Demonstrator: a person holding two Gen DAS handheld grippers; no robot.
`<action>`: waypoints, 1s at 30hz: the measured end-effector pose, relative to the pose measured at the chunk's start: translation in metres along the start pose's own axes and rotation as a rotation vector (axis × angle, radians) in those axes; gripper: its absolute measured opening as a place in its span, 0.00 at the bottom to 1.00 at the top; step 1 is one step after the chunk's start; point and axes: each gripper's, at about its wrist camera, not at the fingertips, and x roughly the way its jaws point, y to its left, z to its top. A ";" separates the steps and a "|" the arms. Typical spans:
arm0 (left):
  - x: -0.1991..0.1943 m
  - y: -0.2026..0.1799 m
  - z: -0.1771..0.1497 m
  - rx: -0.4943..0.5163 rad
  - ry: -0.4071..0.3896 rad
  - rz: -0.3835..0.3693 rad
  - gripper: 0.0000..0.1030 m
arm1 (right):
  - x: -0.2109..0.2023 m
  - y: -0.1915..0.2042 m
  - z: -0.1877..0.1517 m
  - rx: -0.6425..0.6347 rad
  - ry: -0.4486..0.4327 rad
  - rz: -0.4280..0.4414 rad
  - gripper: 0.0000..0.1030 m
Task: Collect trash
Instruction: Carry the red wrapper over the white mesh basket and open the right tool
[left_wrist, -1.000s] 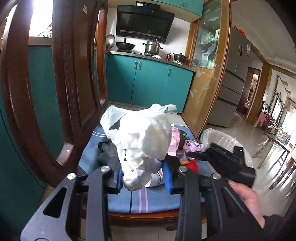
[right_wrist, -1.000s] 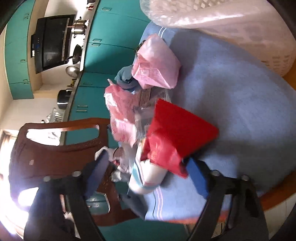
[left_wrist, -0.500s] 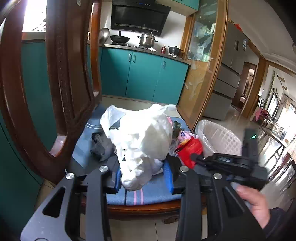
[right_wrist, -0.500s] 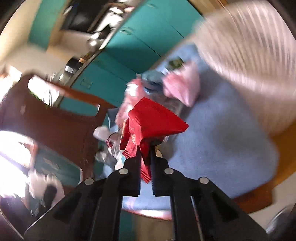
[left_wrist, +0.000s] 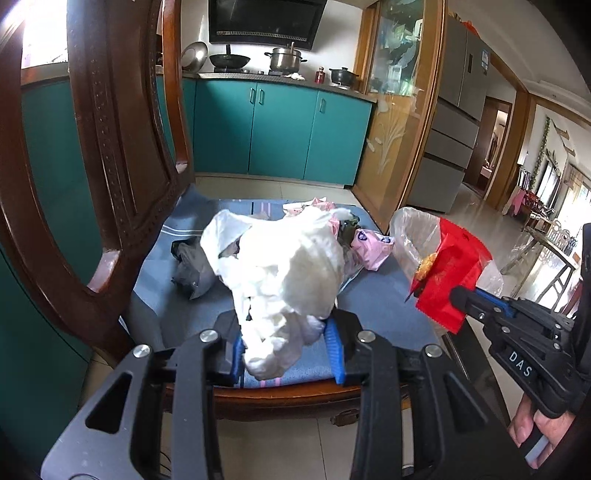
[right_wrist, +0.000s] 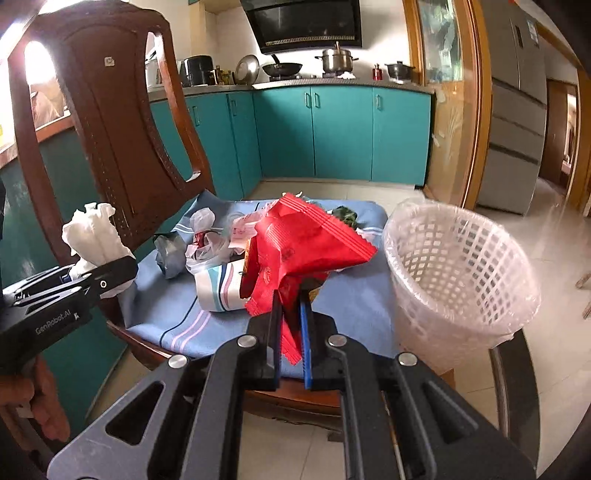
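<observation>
Left gripper (left_wrist: 290, 350): pads pressed on the bottom of a crumpled white plastic bag (left_wrist: 284, 273), held up off the cushion's near edge, likely waiting its turn for the bin.
Right gripper (right_wrist: 291, 328): jaws nearly together, pinching the lower corner of a red snack wrapper (right_wrist: 303, 247); the thin foil needs a tight nip, and it hangs clear of the seat, beside the bin.
Waste basket (right_wrist: 458, 273): white lattice with a clear liner, just off the cushion's right edge, within easy reach for drops.
Cushion (right_wrist: 354, 306): blue striped pad on a wooden chair (right_wrist: 107, 122).
Left on the cushion: paper cup (right_wrist: 218, 288) on its side, grey wad (right_wrist: 170, 254), pink packet (left_wrist: 371, 249) toward the far right corner.
</observation>
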 end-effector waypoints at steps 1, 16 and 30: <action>0.001 -0.001 0.000 0.003 0.002 0.002 0.34 | 0.000 0.001 0.000 0.000 0.000 0.004 0.09; 0.008 -0.005 -0.010 0.018 0.025 0.028 0.33 | -0.006 0.000 0.000 -0.005 -0.013 0.008 0.09; 0.009 -0.002 -0.012 0.018 0.033 0.035 0.33 | -0.007 0.003 0.000 -0.013 -0.025 0.002 0.09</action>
